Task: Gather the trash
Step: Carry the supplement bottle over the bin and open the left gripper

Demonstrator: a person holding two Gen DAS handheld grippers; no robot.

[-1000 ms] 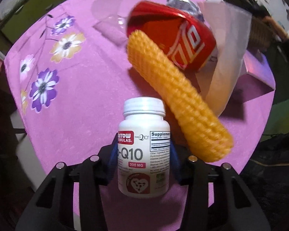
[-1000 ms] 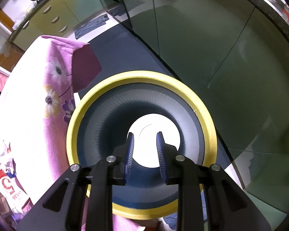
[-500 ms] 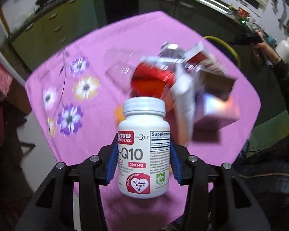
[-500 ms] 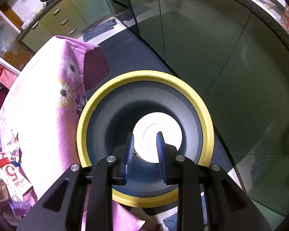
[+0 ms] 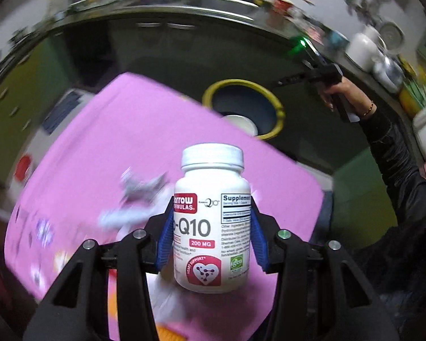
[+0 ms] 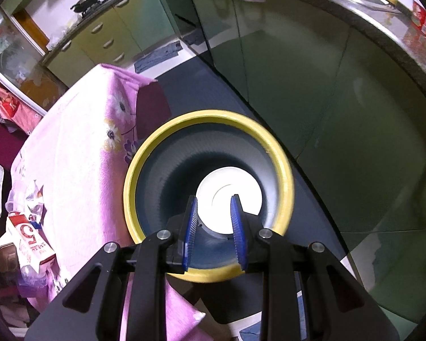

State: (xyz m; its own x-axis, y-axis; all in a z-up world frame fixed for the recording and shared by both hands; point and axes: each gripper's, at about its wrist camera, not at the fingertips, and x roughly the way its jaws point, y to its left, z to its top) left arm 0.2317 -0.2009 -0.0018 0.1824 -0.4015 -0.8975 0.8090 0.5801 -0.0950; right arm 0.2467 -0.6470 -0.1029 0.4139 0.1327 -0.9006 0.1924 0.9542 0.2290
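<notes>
Our left tool (image 5: 211, 237) pinching a white supplement bottle (image 5: 211, 227) above the pink tabletop (image 5: 105, 153), our right tool (image 6: 214, 221) narrowly parted, empty, over the yellow-rimmed bin (image 6: 281, 156) beside the tabletop's edge

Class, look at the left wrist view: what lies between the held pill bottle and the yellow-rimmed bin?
Only bare pink tablecloth lies between the pill bottle and the bin, in the left wrist view.

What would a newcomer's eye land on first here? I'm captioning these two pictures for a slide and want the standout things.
First the white supplement bottle, upright and sharp, clamped between the blue pads of the left claw above the blurred pink tablecloth. Next the yellow-rimmed bin on the floor beside the table, with a white disc at its bottom. The right claw hangs over it, slightly parted and holding nothing.
</notes>
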